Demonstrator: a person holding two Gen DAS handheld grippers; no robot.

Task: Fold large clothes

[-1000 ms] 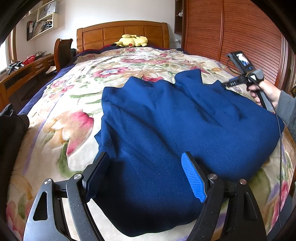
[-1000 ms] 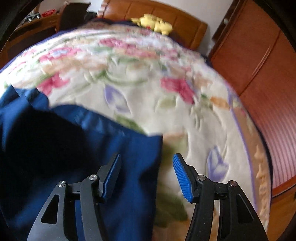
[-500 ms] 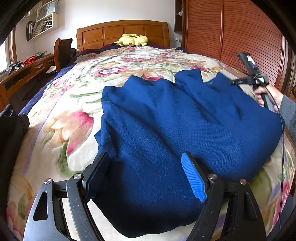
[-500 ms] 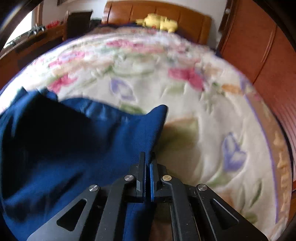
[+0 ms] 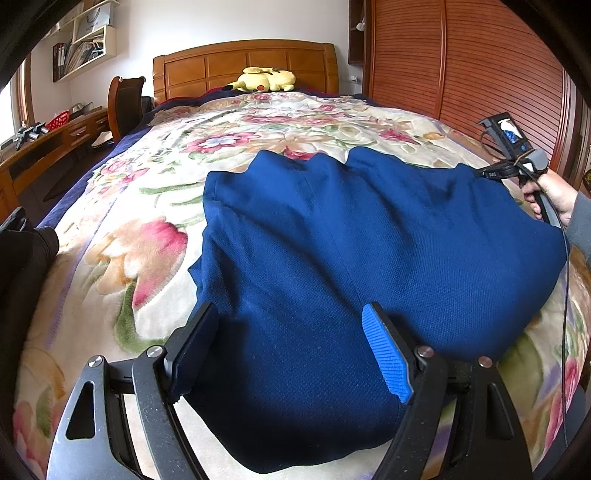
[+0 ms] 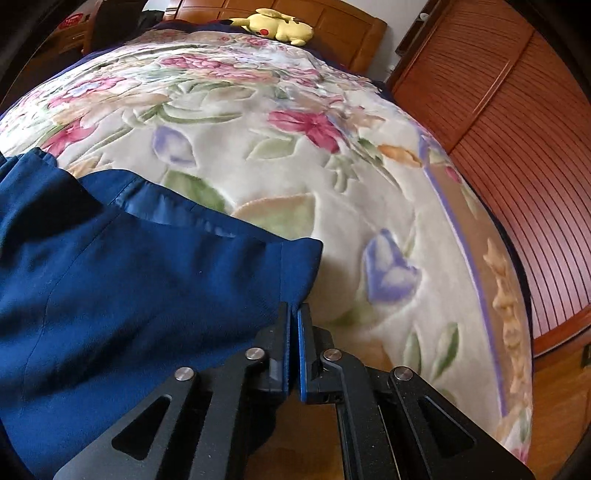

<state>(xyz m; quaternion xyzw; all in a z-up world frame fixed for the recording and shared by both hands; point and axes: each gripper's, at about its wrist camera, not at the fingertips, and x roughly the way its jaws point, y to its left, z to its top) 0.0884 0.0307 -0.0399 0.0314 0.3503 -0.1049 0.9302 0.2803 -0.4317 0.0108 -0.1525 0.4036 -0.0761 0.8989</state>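
So the right gripper (image 6: 293,314) was pinched tight on the blue garment's (image 5: 351,266) far right corner, fabric spreading to the frame's left, while the left gripper (image 5: 295,350) hung wide open over the near hem.

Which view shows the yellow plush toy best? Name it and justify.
The left wrist view: the yellow plush toy lies sharp and whole, level against the wooden headboard. In the right wrist view the toy sits at the frame's top edge, tilted and more distorted by the fisheye.
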